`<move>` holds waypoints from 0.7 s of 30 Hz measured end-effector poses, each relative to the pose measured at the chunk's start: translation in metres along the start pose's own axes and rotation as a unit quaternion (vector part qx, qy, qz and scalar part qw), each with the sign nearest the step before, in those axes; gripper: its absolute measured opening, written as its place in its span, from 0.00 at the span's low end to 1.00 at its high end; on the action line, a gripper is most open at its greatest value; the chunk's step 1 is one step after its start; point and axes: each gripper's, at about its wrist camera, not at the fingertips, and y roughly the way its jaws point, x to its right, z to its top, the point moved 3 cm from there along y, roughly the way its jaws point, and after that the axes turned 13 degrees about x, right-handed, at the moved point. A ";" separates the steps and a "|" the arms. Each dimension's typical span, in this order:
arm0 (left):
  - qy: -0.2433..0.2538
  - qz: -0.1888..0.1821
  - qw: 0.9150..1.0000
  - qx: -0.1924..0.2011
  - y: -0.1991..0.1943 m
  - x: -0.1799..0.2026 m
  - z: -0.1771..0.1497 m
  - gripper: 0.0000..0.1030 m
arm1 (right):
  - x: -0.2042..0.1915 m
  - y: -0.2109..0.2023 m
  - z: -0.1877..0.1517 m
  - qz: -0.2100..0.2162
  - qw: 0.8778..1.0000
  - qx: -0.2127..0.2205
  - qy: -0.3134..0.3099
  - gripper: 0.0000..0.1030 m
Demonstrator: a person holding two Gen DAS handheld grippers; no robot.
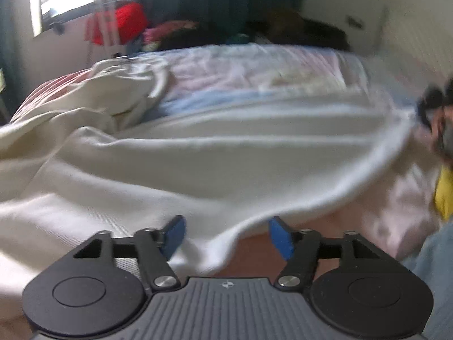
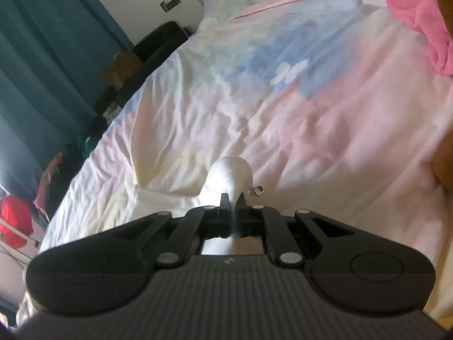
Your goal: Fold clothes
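Note:
A cream-white garment (image 1: 198, 153) lies spread and rumpled across the bed in the left wrist view. My left gripper (image 1: 226, 238) is open, its blue pads (image 1: 174, 233) apart, with the garment's near hem hanging between them. My right gripper (image 2: 232, 198) is shut on a bunched corner of the same white garment (image 2: 230, 174) and holds it above the bed. The right gripper also shows blurred at the right edge of the left wrist view (image 1: 436, 113), pulling the cloth's edge taut.
The bed has a pastel pink, blue and yellow sheet (image 2: 297, 99). A pink garment (image 2: 419, 14) lies at its far right. A red item (image 1: 127, 22) on a rack stands by the window. Dark teal curtains (image 2: 42, 70) and dark clutter line the bed's far side.

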 end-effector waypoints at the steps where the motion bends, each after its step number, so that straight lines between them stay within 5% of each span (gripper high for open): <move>1: -0.015 0.008 1.000 0.003 -0.002 -0.004 0.002 0.78 | 0.001 0.000 0.000 0.001 1.000 -0.001 0.003 0.07; 5: -0.074 0.040 0.996 0.016 -0.012 -0.021 0.011 0.79 | 0.001 0.001 0.001 0.001 1.000 -0.003 0.007 0.07; 8: -0.143 0.118 0.983 0.016 -0.020 -0.054 0.010 0.79 | 0.002 0.001 0.001 0.002 1.000 -0.003 0.008 0.07; 12: -0.227 0.189 0.955 0.024 -0.033 -0.094 0.008 0.79 | 0.002 0.000 0.001 0.004 1.000 -0.004 0.010 0.07; 21: -0.377 0.254 0.889 0.058 -0.064 -0.145 -0.005 0.79 | 0.002 0.003 0.003 0.005 1.000 -0.004 0.006 0.07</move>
